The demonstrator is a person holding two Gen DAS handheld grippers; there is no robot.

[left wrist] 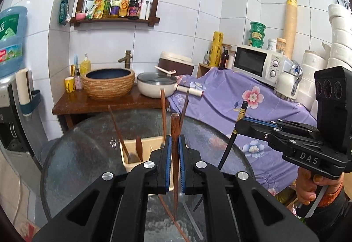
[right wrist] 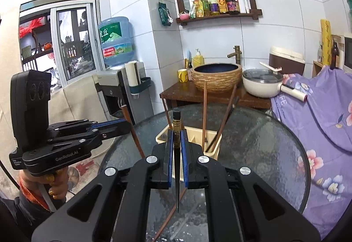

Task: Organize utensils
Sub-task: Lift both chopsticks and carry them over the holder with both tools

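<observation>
While clamped, left gripper (left wrist: 175, 149) pinches brown chopstick (left wrist: 175, 132), right gripper (right wrist: 176, 149) black chopstick (right wrist: 177, 132).

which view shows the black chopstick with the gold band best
The right wrist view: the black chopstick runs up the frame's middle, clamped in the right claw, gold band and tip both clear. The left wrist view shows it smaller and side-on, at the right, crossing that claw.

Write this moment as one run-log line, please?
left tool: shut on brown chopstick | right tool: shut on black chopstick | both above glass table | beige holder: holds other utensils
</observation>
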